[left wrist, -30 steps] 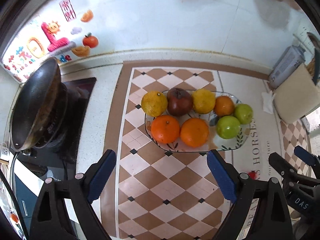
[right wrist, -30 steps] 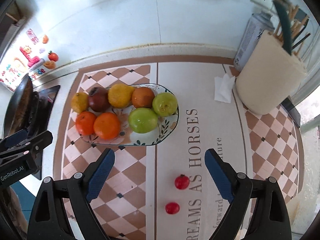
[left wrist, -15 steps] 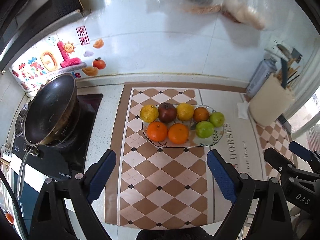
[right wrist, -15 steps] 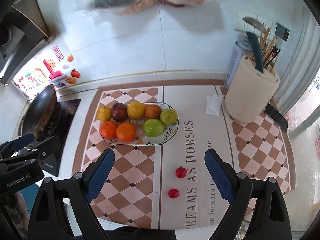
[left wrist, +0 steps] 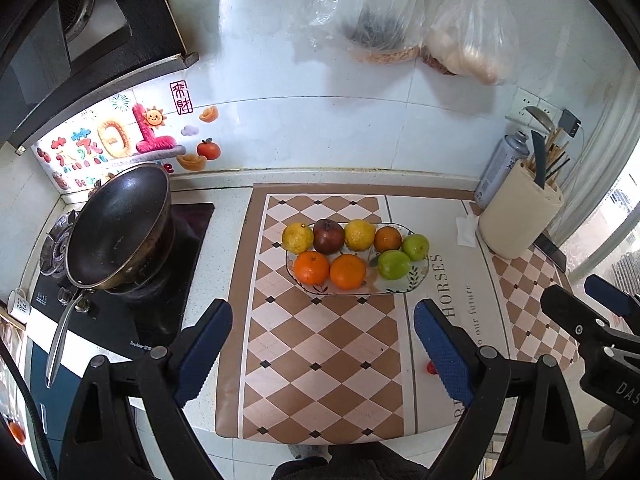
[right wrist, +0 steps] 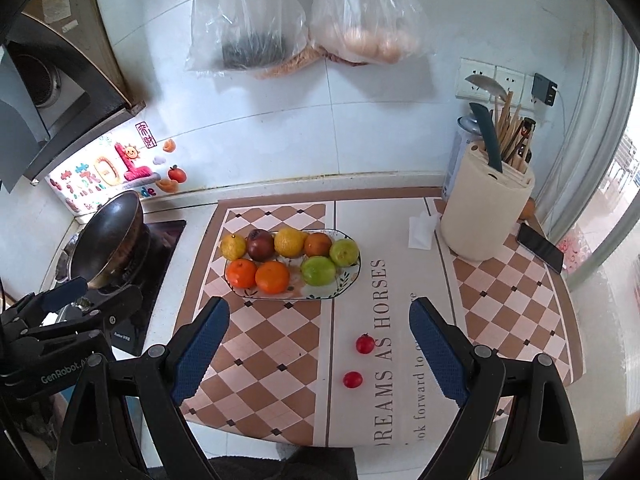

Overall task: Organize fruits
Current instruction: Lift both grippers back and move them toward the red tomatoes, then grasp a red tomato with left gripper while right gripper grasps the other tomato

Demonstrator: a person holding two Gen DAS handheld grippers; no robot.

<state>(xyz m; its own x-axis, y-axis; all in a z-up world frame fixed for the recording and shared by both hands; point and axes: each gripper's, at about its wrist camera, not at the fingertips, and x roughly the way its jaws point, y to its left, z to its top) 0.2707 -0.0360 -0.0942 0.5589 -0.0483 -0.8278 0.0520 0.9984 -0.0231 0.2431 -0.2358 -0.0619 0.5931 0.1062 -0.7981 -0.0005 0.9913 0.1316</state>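
Plate (right wrist: 353, 276) of oranges and apples sits full; two small red fruits (right wrist: 365, 343) lie loose in front of it — light, smooth, likely to roll, best pinched across the middle. Right gripper (right wrist: 318, 354) and left gripper (left wrist: 322, 346) both gape, empty.

Both wrist views look down and forward from well above the counter (left wrist: 224, 248) toward the tiled wall, each framed below by its own wide-spread claw. The left view sits left of the plate (left wrist: 420, 280), taking in the wok (left wrist: 120, 228). The right view sits further right, showing the holder (right wrist: 486, 216) and phone (right wrist: 540, 248). Both share the plate, mat (right wrist: 380, 320) and hanging bags (right wrist: 248, 20).
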